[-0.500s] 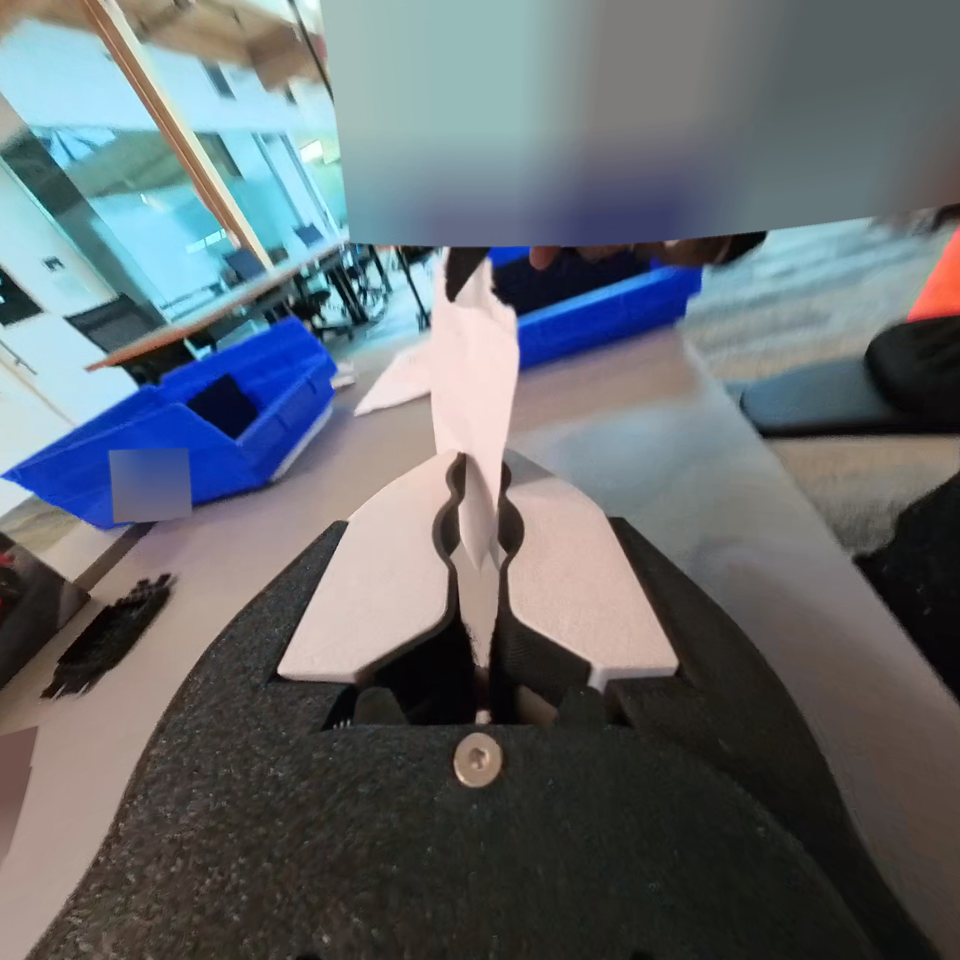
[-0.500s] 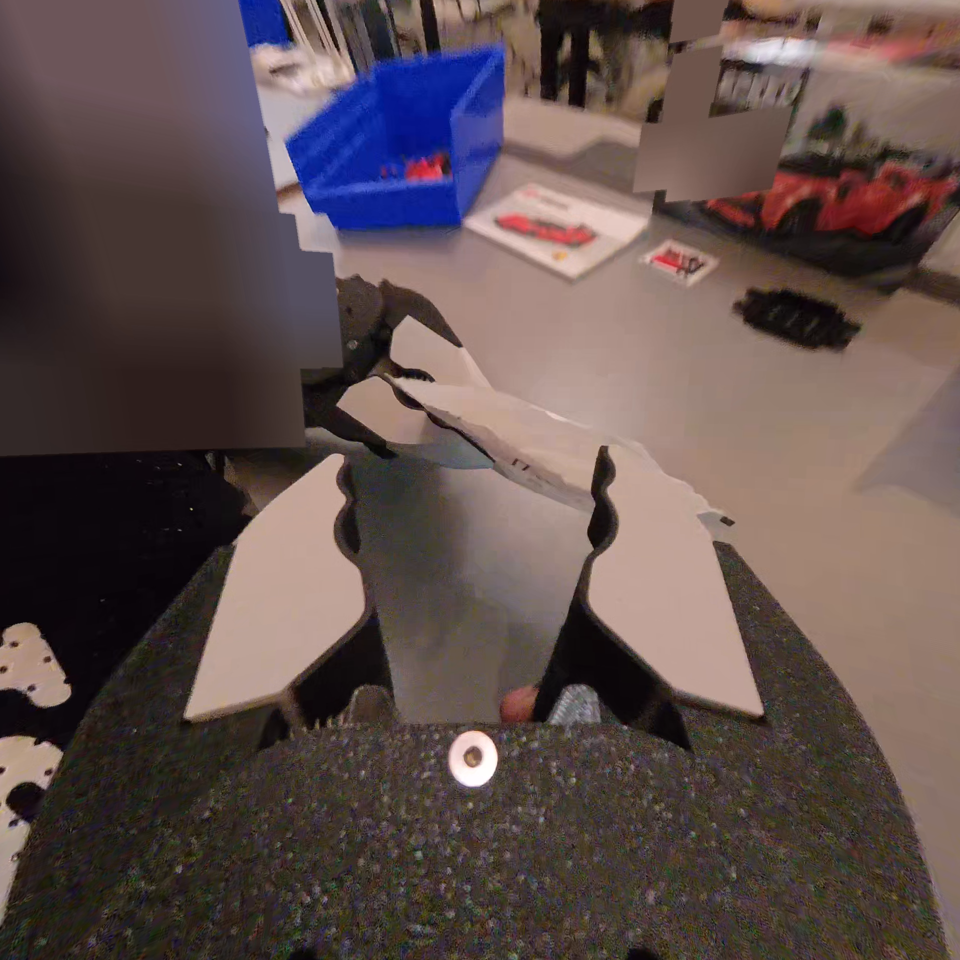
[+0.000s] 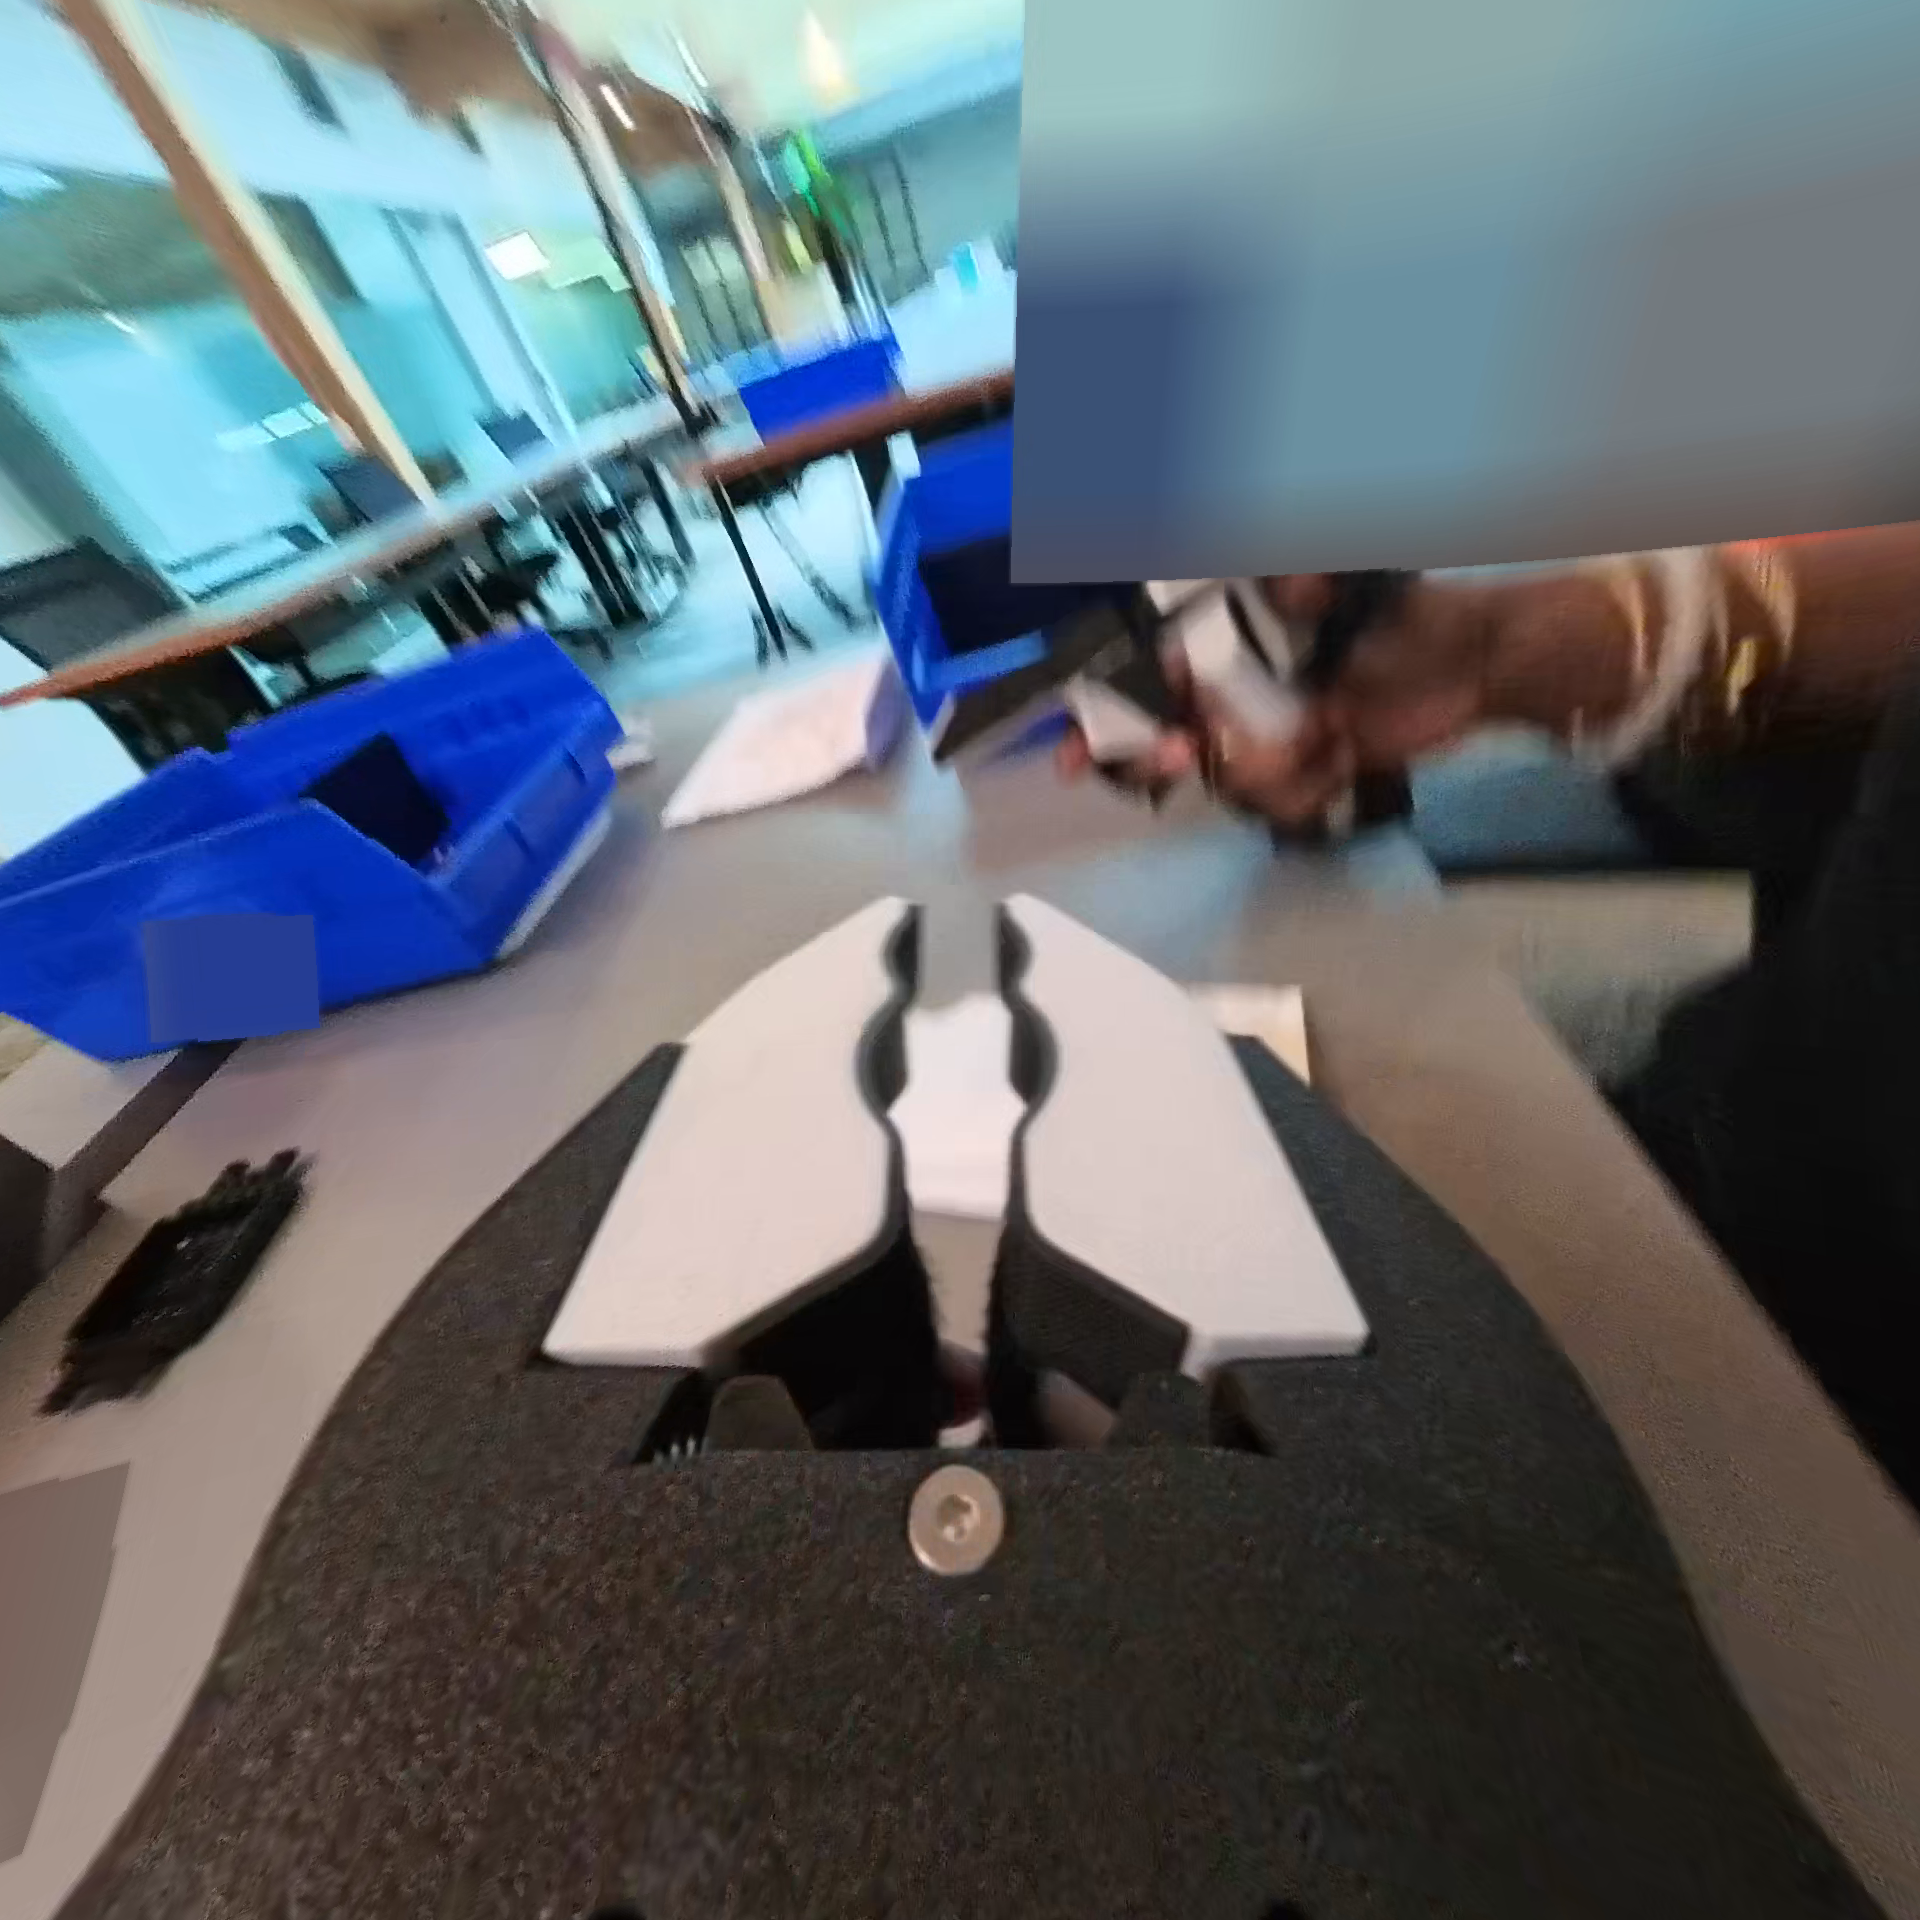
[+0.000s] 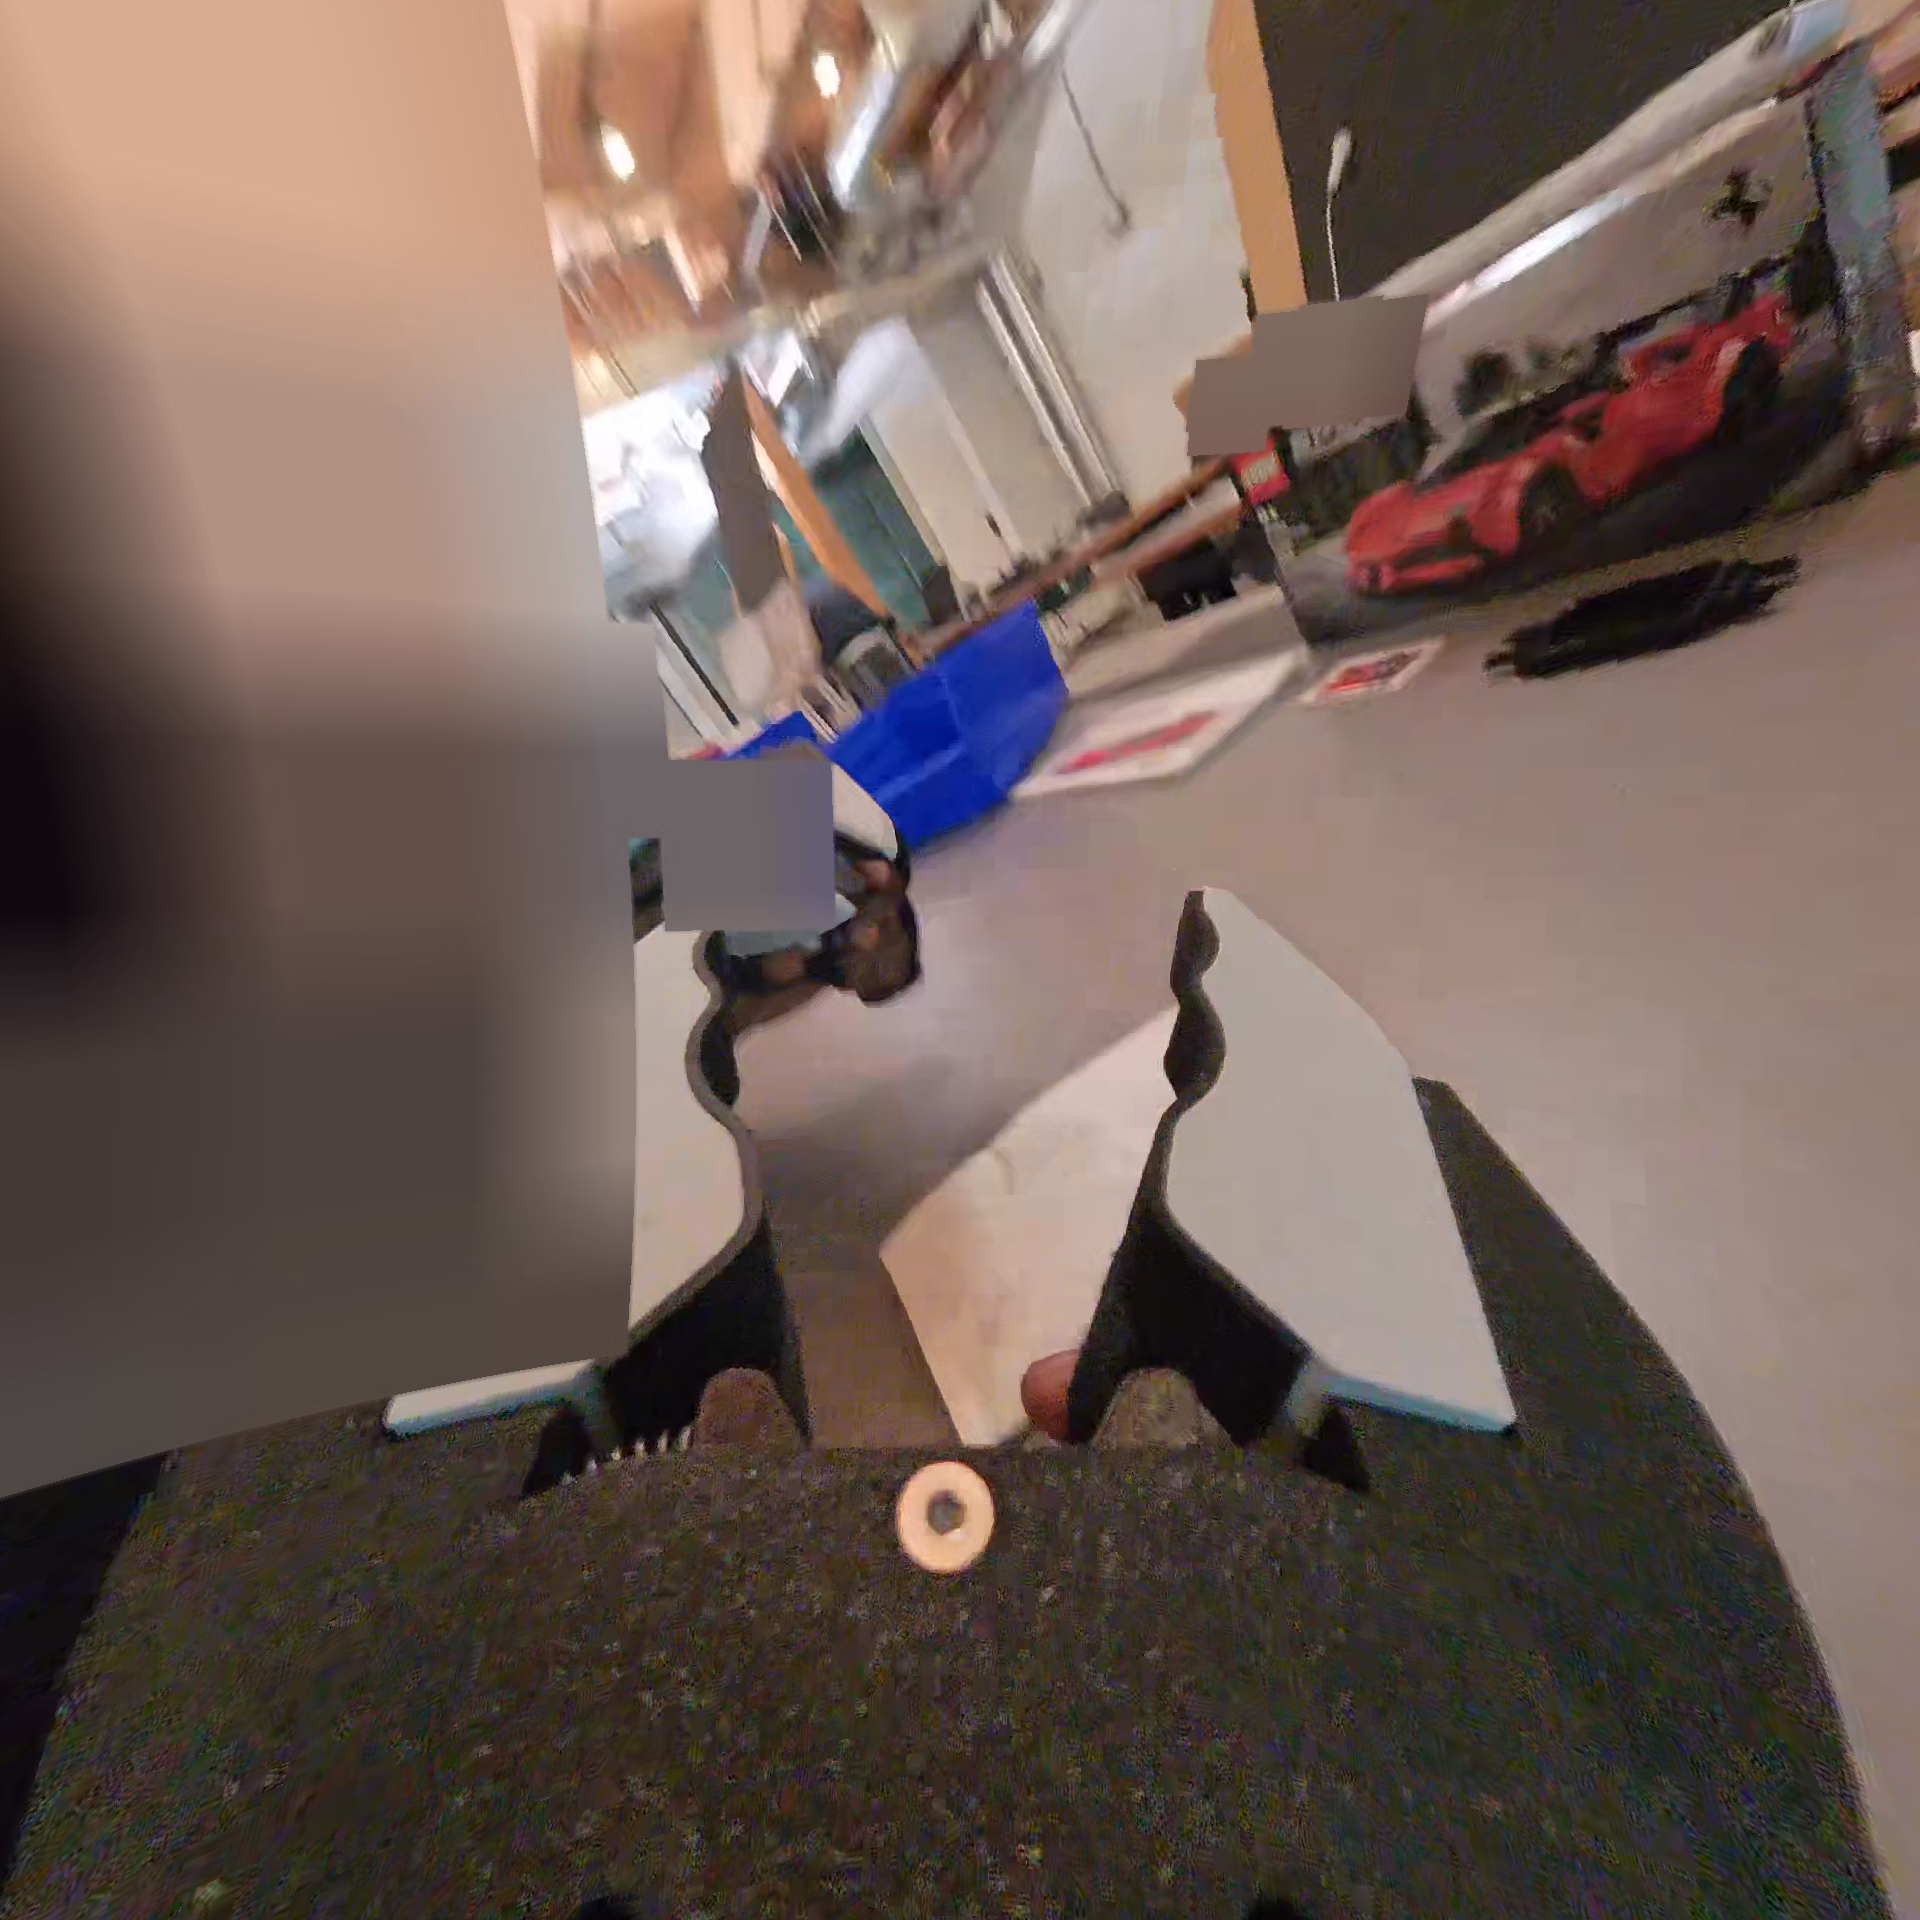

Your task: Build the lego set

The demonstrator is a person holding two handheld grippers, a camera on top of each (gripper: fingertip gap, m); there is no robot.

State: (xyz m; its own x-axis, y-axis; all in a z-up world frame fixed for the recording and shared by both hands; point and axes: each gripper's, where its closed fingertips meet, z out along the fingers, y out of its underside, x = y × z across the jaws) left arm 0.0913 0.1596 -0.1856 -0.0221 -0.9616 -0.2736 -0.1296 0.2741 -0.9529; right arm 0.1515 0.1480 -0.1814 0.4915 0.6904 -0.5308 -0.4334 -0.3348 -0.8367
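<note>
Left gripper (image 3: 958,920): fingers narrowly apart, a gap showing on both sides, nothing clamped; white paper bag (image 3: 961,1091) lies flat on the grey desk (image 3: 520,1039) beneath them. Right gripper (image 4: 935,925): fingers wide apart, bare; the same bag (image 4: 1039,1195) beneath, reaching under the right finger. Blue bin (image 3: 312,810) far left; black part (image 3: 177,1278) near.
</note>
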